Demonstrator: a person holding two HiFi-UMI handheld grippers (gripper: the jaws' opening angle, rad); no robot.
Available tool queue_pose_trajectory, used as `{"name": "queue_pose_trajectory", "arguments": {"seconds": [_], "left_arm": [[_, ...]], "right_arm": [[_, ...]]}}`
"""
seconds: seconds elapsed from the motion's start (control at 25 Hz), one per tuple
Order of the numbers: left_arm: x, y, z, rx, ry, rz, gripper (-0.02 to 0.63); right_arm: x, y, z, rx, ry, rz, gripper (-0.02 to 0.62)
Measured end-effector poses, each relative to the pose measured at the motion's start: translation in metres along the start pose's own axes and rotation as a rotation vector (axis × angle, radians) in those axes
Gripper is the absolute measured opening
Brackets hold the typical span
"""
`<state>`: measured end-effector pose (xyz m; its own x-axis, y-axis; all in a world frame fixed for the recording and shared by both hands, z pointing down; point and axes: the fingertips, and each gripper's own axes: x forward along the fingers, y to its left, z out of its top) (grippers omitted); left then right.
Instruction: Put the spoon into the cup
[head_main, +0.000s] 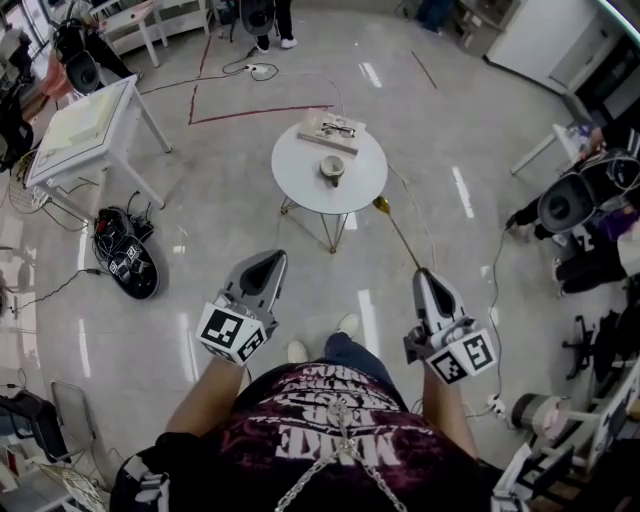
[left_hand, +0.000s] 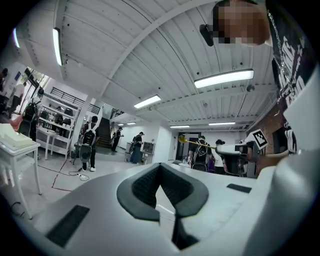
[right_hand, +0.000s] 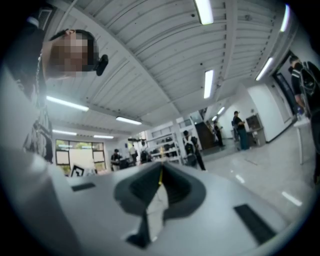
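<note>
Head view: both forearms reach forward. Right gripper (head_main: 422, 272) clamps a slim gold spoon (head_main: 398, 233); left gripper (head_main: 272, 258) closed, empty

I see the right gripper (head_main: 420, 273) clamped on the gold spoon (head_main: 399, 236) at its handle end, bowl aimed at the round white counter (head_main: 292, 178) with the cup (head_main: 332, 170) near centre; left gripper (head_main: 271, 260) empty, both well short of it.
</note>
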<state>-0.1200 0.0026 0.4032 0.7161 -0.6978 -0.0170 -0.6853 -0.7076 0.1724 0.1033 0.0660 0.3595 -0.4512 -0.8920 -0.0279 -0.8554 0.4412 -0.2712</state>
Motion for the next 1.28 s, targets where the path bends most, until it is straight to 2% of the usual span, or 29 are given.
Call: {"name": "queue_pose_trajectory", "arguments": {"seconds": [0.28,0.48,0.68,0.96,1.28], "left_arm": [[0.018,0.008,0.001,0.008,0.031,0.025,0.028],[0.036,0.005,0.009,-0.044,0.002,0.018,0.028],[0.054,0.001,0.008,-0.012,0.014,0.001,0.028],[0.074,0.008,0.002,-0.027,0.015,0.025,0.028],[0.098,0.015,0.002,0.003,0.022,0.045,0.028]], "right_arm": [[0.027,-0.008,0.003,0.037,-0.006,0.056,0.035],[0.035,-0.025,0.006,0.038,0.001,0.055,0.035],[0.040,-0.041,0.008,0.031,0.020,0.060,0.035],[0.047,-0.058,0.013,0.029,0.032,0.064,0.035],[0.056,-0.079,0.017,0.033,0.023,0.074,0.035]]}}
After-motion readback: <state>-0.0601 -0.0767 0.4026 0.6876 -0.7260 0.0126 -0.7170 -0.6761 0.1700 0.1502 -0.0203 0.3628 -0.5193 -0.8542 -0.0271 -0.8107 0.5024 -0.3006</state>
